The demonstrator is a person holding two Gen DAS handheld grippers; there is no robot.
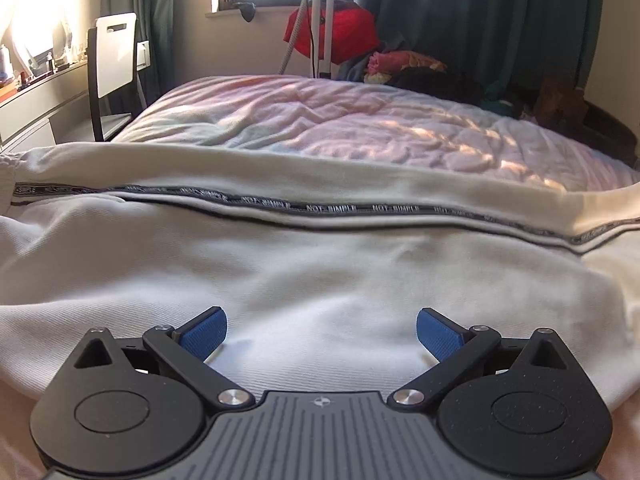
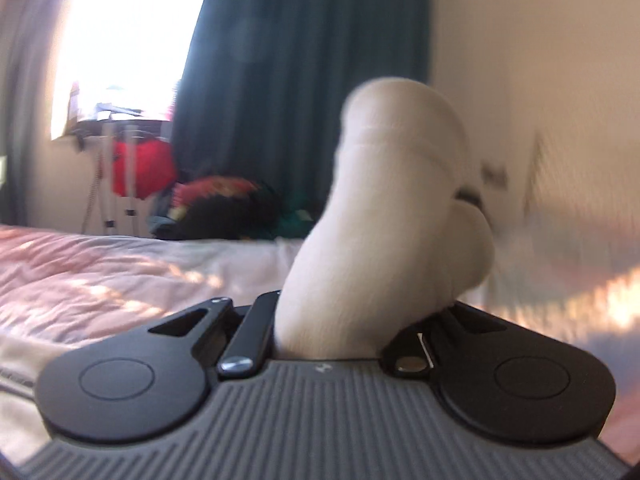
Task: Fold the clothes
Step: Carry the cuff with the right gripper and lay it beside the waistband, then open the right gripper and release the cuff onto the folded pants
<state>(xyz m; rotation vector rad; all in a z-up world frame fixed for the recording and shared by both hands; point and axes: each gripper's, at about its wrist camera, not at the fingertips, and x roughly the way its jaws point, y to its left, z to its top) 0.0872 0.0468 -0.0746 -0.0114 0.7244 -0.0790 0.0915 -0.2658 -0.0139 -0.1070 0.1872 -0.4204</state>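
holding my left gripper [image 1: 322, 330] low over the white garment [image 1: 320, 272], jaws spread wide, blue pads [image 1: 204, 332] apart with nothing between them, bare cloth showing in the gap. garment lies spread across the near part of the bed [image 1: 320, 120], covering the whole foreground in the left wrist view. a black tape [image 1: 332, 208] printed "not simple" runs side to side across it, just past the gripper, and a folded cream edge sits beyond the tape. pink quilt shows behind that, sunlit in patches. my right gripper [image 2: 340, 336] is clamped on a bunch of the same white cloth [image 2: 392, 208], which stands up from between the jaws in a thick lump and blocks the middle of the right wrist view; fingertips hidden by it. right view is blurred. a bit of dark trim shows at the lump's right side. beyond the bed: chair [image 1: 114, 64] at far left by a desk, red bag [image 1: 332, 36] on a stand under the window, clothes pile [image 1: 408, 66] at the bed's far edge, dark green curtain [image 2: 304, 72] behind.
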